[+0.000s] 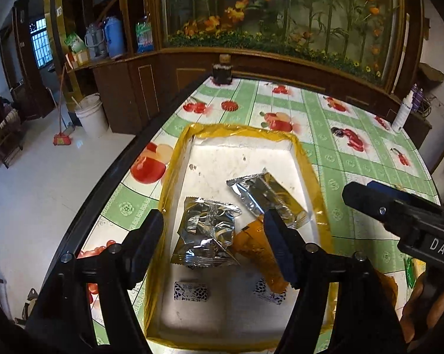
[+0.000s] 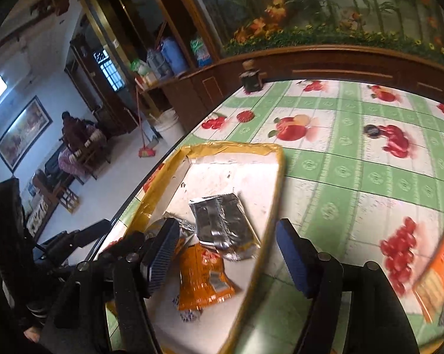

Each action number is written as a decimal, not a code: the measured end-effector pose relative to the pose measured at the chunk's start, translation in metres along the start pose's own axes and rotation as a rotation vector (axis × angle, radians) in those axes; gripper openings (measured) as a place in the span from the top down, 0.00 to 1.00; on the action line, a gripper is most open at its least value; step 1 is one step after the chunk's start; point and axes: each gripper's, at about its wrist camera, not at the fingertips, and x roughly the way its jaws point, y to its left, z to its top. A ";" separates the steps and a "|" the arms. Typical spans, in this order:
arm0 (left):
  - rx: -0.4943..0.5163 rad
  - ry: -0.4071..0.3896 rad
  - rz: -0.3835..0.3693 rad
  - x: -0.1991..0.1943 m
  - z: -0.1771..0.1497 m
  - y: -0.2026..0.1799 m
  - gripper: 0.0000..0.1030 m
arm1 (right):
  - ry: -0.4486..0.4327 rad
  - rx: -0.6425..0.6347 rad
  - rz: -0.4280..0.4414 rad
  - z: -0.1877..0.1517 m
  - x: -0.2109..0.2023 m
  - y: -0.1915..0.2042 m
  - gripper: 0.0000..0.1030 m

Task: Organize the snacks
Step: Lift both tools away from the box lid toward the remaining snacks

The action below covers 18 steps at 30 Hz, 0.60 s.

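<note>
A white box with yellow taped rim lies on the table. In it lie two silver foil packets, an orange packet and two small patterned sachets. My left gripper is open and empty, hovering above the packets. My right gripper is open and empty over the box's right rim; it shows at the right of the left wrist view. Another orange packet lies on the table outside the box, to the right.
The table has a green fruit-print cloth. A dark jar stands at its far edge, a white spray bottle at the far right. A wooden cabinet with a plant display stands behind. A white bucket stands on the floor left.
</note>
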 end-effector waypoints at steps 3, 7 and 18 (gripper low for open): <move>0.020 -0.064 -0.011 -0.026 -0.001 -0.009 0.27 | -0.030 0.020 -0.016 -0.013 -0.027 -0.007 0.28; 0.042 -0.115 -0.037 -0.051 -0.002 -0.021 0.27 | -0.055 0.054 -0.030 -0.031 -0.056 -0.018 0.28; 0.110 -0.187 -0.050 -0.093 -0.010 -0.051 0.24 | -0.093 0.107 -0.089 -0.075 -0.111 -0.039 0.23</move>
